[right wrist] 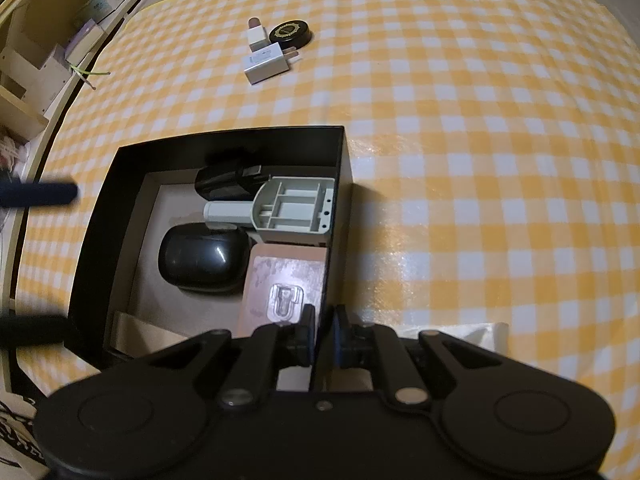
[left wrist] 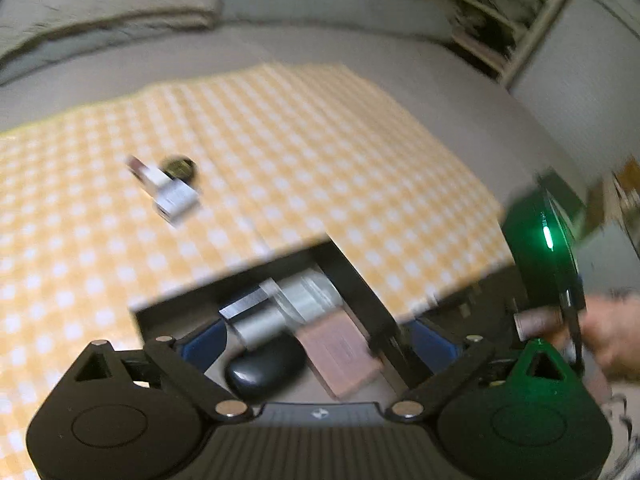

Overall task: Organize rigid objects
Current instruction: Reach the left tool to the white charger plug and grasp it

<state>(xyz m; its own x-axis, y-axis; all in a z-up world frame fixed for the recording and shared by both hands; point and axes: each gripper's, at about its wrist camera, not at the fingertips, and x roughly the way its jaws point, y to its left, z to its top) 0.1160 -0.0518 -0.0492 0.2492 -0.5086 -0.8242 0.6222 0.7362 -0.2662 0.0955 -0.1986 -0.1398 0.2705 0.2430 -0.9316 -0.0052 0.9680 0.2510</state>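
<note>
Black box (right wrist: 132,200) on the checked cloth (right wrist: 480,160) holds a black case (right wrist: 200,258), grey tray (right wrist: 292,212), pink card (right wrist: 286,276). Left out, well beyond: charger (right wrist: 266,65), lipstick (right wrist: 256,34), round tin (right wrist: 291,34). Right gripper (right wrist: 322,326) pinches the box wall, steadying. Left gripper (left wrist: 316,340) spread wide, empty, above the box.

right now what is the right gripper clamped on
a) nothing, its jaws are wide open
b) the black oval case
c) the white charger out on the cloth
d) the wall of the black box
d: in the right wrist view the right gripper has its jaws pinched onto the near wall of the black box, while the white charger lies far off on the checked cloth.
</note>
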